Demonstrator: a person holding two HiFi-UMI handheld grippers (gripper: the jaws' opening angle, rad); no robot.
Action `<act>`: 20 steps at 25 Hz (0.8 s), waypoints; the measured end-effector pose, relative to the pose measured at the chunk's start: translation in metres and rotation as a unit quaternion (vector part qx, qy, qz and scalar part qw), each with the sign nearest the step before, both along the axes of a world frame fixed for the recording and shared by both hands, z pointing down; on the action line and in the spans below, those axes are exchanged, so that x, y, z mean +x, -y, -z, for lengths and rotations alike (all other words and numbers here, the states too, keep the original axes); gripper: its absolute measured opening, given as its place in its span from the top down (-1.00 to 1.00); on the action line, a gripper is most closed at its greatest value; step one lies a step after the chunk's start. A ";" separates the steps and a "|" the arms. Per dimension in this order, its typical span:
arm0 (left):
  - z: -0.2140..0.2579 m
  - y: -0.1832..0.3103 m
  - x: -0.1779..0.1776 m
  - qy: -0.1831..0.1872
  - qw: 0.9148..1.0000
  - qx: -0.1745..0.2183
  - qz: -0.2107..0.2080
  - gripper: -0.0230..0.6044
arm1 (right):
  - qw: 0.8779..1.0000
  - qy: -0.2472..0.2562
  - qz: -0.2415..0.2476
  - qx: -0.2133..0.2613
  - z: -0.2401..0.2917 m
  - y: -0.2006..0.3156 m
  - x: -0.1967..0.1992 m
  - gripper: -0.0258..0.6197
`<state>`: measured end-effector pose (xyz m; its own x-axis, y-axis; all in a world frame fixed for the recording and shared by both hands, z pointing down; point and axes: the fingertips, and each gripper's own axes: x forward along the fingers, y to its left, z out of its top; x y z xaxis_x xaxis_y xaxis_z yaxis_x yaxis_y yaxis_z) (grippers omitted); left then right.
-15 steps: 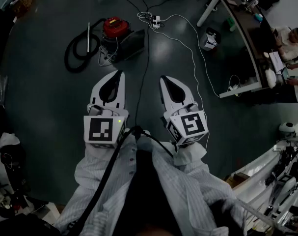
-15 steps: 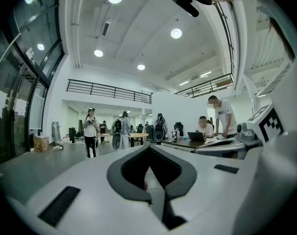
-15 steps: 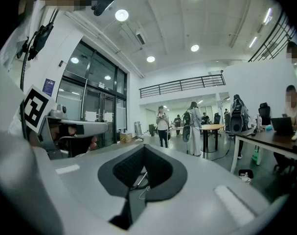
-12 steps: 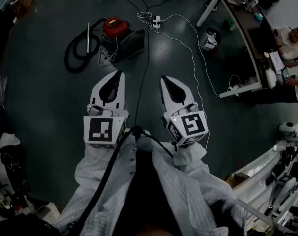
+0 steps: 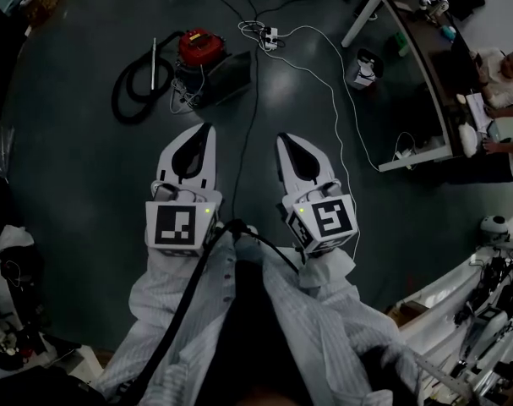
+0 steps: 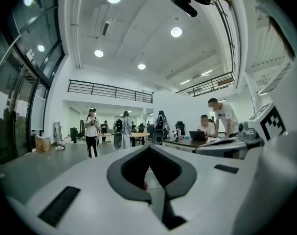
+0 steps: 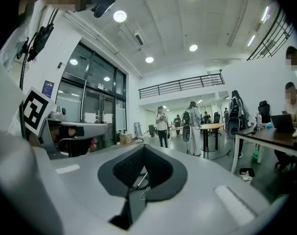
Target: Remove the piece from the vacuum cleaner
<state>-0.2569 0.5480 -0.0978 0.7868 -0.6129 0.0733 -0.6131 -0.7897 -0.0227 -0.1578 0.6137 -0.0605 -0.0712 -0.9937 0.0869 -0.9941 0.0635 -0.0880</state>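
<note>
**Change: indicator lamps, slight view shift**
A green lamp now shows on both your left gripper [image 5: 207, 128] and your right gripper [image 5: 283, 136], at the ends farthest from the vacuum cleaner [image 5: 199, 47]. Earlier only one was lit at a time. The vacuum cleaner sits marginally lower in the head view.

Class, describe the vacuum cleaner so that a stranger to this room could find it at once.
Start in the head view on the wide dark floor, left of the long desk. Near its far end lies a looped black hose, and right beside it sits the vacuum cleaner. Its bright red body is the only red thing on that floor.
</note>
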 end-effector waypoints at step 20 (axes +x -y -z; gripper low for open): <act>-0.042 0.201 0.084 0.034 0.999 -0.014 -0.012 0.92 | 1.000 0.022 -0.005 -0.012 -0.037 0.199 0.083 0.92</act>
